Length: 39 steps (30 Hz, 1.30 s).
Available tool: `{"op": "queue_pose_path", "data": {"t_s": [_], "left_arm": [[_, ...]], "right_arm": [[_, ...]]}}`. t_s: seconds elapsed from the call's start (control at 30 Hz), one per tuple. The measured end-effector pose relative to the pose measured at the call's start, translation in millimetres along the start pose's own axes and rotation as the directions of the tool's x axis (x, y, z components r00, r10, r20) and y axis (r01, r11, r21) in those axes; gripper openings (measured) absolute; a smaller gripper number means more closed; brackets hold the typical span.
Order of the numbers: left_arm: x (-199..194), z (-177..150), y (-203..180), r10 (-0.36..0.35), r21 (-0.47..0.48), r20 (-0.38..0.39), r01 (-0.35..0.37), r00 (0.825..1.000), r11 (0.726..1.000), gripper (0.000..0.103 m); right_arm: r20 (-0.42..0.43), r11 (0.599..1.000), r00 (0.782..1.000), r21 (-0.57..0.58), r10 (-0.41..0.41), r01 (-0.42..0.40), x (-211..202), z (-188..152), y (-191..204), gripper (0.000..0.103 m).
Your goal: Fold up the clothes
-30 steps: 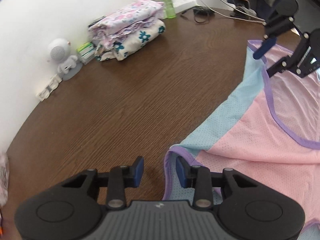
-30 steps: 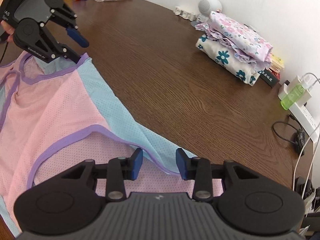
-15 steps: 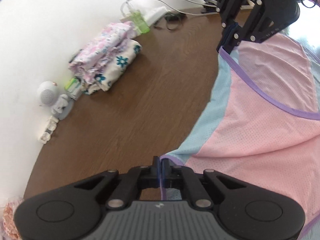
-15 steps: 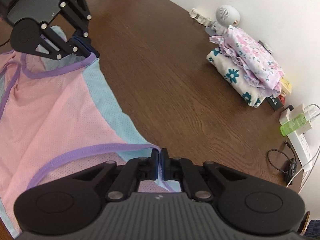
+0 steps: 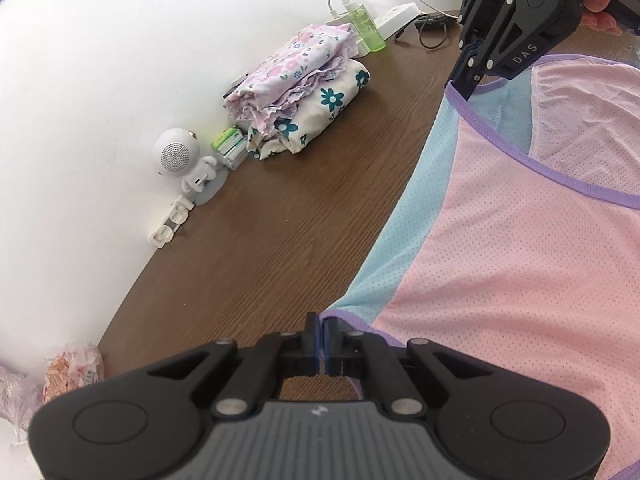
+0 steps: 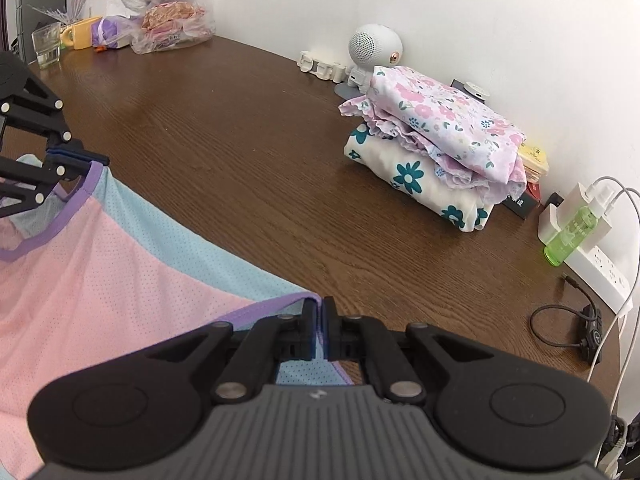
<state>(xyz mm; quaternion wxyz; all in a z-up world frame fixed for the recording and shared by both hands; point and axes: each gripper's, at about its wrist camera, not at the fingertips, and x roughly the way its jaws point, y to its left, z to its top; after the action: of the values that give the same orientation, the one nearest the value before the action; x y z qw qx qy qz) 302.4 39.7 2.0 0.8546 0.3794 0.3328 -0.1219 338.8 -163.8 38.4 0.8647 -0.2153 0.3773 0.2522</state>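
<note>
My left gripper (image 5: 321, 334) is clamped on a purple-trimmed corner of the pink and blue mesh garment (image 5: 500, 248), its blue pads pressed flat together with the hem between them. My right gripper (image 6: 319, 328) pinches another purple-edged corner of the same garment (image 6: 100, 280) in the same way, jaws closed on the cloth. The garment stretches between my two hands, its light blue side panel running along the edge that faces the bare wood, over the near part of the brown wooden table (image 6: 240, 140). In the left view the right gripper (image 5: 466, 80) shows at the top right, holding its corner up.

Past the bare middle of the table, by the far edge along the white wall, sits a stack of folded floral clothes (image 6: 436, 148). Just beside it stands a small white round speaker (image 6: 374, 46). Toward the far right corner a green spray bottle (image 6: 572, 232) stands against a white power strip (image 6: 600, 268) with cables. At the far left corner are plastic bags (image 6: 172, 28), a yellow mug (image 6: 82, 32) and a glass (image 6: 46, 44).
</note>
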Motion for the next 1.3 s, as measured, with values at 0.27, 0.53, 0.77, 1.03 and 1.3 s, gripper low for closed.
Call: {"op": "queue_pose_path", "data": {"t_s": [0.27, 0.53, 0.77, 1.03, 1.3], "left_arm": [[15.6, -4.1, 1.0, 0.008, -0.024, -0.044, -0.009, 0.999, 1.000, 0.004], [4.4, -21.1, 24.6, -0.016, -0.183, -0.058, 0.005, 0.998, 0.983, 0.057], [-65.0, -63.4, 40.6, -0.008, -0.325, -0.052, -0.009, 0.999, 0.946, 0.065], [-149.0, -80.3, -46.0, -0.319, -0.299, 0.056, 0.320, 0.946, 0.899, 0.064], [-153.2, -72.8, -109.9, -0.401, -0.203, -0.033, 0.387, 0.915, 0.900, 0.046]], "right_arm": [[-0.010, 0.997, 1.000, 0.075, -0.010, 0.011, 24.0, -4.4, -9.5, 0.002], [-0.007, 0.987, 0.998, 0.149, -0.056, 0.057, 12.4, -13.0, -22.9, 0.060], [0.024, 0.970, 0.999, 0.242, 0.034, -0.039, -65.0, -55.0, -30.4, 0.066], [-0.021, 0.961, 0.961, 0.039, 0.275, -0.274, -136.4, -125.2, 60.2, 0.054], [-0.221, 0.964, 0.942, -0.020, 0.254, -0.265, -133.0, -140.5, 89.4, 0.023]]}}
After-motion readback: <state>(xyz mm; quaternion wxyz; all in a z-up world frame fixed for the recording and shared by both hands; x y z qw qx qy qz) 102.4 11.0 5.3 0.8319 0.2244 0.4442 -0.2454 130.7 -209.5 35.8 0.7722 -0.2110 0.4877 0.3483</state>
